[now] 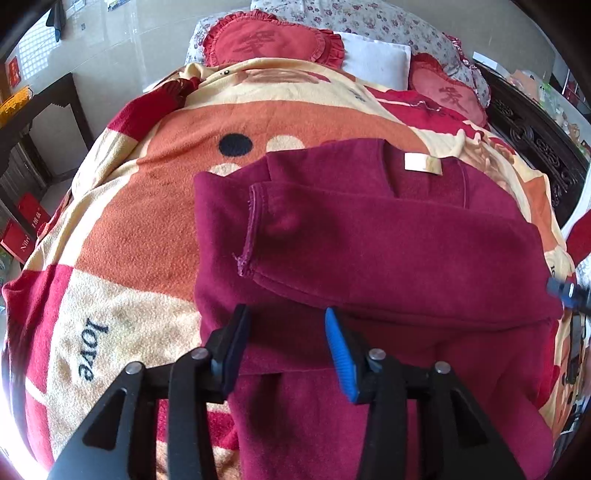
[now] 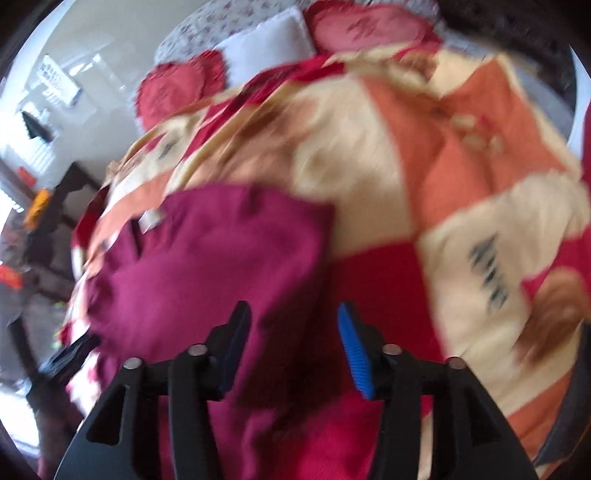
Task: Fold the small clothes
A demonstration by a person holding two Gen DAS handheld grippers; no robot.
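A maroon sweater (image 1: 369, 236) lies flat on the patterned fleece blanket (image 1: 140, 229) of a bed, neck away from me, with a white label (image 1: 423, 162) at the collar. One sleeve (image 1: 388, 251) is folded across the body, cuff to the left. My left gripper (image 1: 286, 326) is open over the sweater's lower left part, and the cloth lies under the gap with the pads off it. The right wrist view is blurred. There, the right gripper (image 2: 293, 326) is open above the sweater's (image 2: 207, 266) right edge. A blue tip of the right gripper (image 1: 567, 291) shows at the sweater's right side.
Two red heart-shaped cushions (image 1: 266, 38) (image 1: 450, 90), a white pillow (image 1: 373, 59) and a floral pillow (image 1: 369, 18) lie at the bed's head. A dark carved wooden frame (image 1: 532, 140) runs along the right. A dark table (image 1: 33, 110) and red boxes (image 1: 22, 229) stand left of the bed.
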